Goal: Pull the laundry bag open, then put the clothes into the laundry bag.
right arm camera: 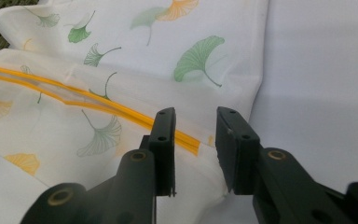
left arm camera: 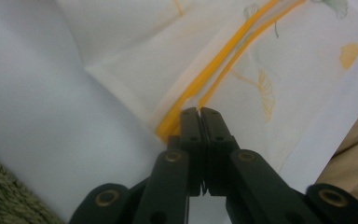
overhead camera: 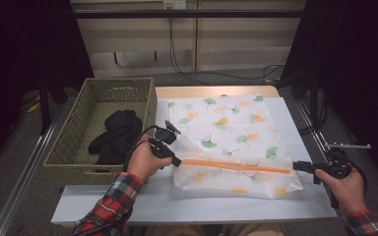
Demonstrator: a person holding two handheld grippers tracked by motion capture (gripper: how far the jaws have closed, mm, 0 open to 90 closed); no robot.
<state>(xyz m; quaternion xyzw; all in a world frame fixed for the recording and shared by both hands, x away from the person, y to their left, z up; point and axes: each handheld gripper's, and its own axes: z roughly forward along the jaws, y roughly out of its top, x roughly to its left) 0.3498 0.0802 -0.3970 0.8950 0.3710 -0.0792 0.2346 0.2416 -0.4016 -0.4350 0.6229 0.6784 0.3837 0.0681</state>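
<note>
Mesh laundry bag (overhead camera: pixel 236 142), orange-zippered, pinched by left hand-held gripper (overhead camera: pixel 177 161); right hand-held gripper (overhead camera: pixel 295 166) parted.

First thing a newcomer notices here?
The white leaf-print bag spread mid-table, its orange zipper stretched between both claws. The left claw is shut on the zipper's end; the right claw stands open at the other. A wicker basket holding black cloth sits left.

A white mesh laundry bag (overhead camera: pixel 231 142) printed with green and orange ginkgo leaves lies flat on the counter (overhead camera: pixel 177 204), its orange zipper (overhead camera: pixel 236 166) running straight across its near edge, partly open.
</note>
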